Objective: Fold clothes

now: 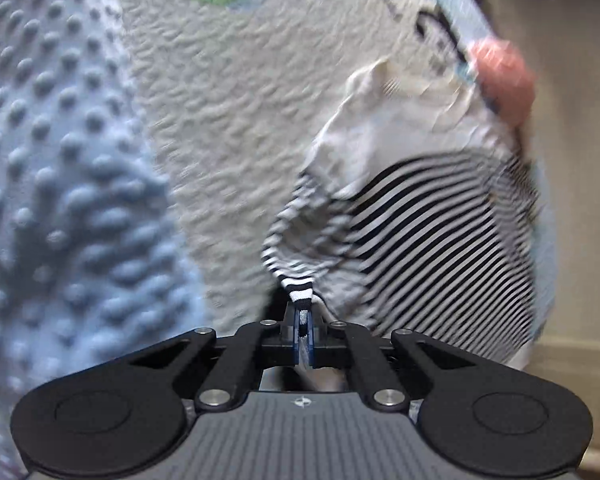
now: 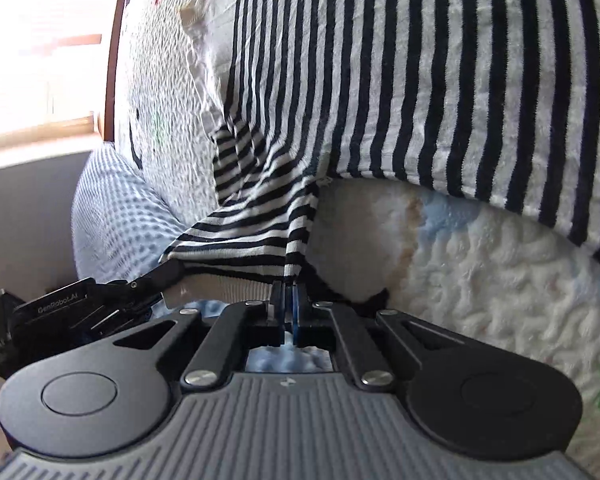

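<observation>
A black-and-white striped garment point(image 1: 440, 232) with a white upper part lies on a white textured quilt point(image 1: 228, 120). My left gripper point(image 1: 300, 306) is shut on a striped cuff end of it, and the cloth runs taut from the jaws. In the right wrist view the striped garment point(image 2: 380, 80) fills the top, with one sleeve drawn toward the camera. My right gripper point(image 2: 288, 294) is shut on that sleeve's edge. The left gripper point(image 2: 172, 270) shows at the left, pinching the same sleeve's white-ribbed cuff.
A pale blue dotted blanket point(image 1: 60, 200) bulges at the left, and shows again as the blue blanket point(image 2: 120, 220) below the quilt point(image 2: 480, 272). A blurred pink object point(image 1: 500, 80) sits at the quilt's far edge. A wooden frame edge point(image 2: 112, 60) borders a bright window.
</observation>
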Demonstrator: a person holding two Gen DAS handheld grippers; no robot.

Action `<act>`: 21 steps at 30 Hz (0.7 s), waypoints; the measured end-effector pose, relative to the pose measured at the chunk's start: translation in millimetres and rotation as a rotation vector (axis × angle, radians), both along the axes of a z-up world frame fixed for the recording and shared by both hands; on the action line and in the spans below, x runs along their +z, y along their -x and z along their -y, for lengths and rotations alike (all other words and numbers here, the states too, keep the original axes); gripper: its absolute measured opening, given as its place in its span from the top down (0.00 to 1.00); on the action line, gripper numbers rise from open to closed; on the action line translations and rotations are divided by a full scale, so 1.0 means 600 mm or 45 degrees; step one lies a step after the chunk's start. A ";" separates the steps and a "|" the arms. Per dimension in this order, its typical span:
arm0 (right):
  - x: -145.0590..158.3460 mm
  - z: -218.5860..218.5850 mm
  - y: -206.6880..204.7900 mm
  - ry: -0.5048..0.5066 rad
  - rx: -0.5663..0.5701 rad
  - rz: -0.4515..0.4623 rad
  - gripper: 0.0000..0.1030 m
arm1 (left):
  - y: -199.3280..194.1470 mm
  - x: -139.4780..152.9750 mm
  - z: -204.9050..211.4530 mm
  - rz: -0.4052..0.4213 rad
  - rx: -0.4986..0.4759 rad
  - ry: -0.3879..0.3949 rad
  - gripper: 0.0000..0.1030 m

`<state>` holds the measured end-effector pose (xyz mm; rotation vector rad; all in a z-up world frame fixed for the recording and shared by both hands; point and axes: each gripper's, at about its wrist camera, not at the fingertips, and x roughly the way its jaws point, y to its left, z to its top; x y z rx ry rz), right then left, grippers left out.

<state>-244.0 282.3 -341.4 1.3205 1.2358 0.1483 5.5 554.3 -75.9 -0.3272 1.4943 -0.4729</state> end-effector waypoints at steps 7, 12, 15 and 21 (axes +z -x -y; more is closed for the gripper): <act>-0.008 0.082 -0.023 -0.147 -0.141 -0.094 0.97 | -0.011 -0.020 0.164 0.033 0.072 0.155 0.96; -0.024 0.165 -0.043 -0.099 -0.226 -0.126 0.96 | -0.032 -0.077 0.287 0.025 0.043 0.123 0.96; -0.034 0.199 -0.057 -0.078 -0.256 -0.132 0.96 | -0.045 -0.118 0.339 0.010 0.060 0.105 0.96; -0.059 0.234 -0.069 -0.098 -0.356 -0.182 0.76 | -0.070 -0.179 0.399 -0.027 0.026 0.018 0.96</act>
